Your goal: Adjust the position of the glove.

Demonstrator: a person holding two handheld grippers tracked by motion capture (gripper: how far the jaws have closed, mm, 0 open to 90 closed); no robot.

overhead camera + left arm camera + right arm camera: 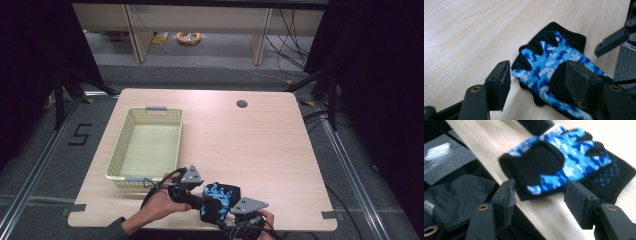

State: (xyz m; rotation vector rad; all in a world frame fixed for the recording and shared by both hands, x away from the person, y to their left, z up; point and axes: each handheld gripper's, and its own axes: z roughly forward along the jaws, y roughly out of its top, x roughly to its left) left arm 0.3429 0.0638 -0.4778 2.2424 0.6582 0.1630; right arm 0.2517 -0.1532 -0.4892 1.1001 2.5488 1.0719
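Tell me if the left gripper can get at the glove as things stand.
Probably yes: the left gripper has its jaws open around the blue glove, which lies flat on the table with nothing between.

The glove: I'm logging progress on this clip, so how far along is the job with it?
Done: nothing that shows; the basket holds nothing. In hand: the blue-and-black glove lies flat at the table's near edge, with the left gripper and right gripper open around it, neither pressing on it. Left: probably gripping the glove and carrying it to the basket.
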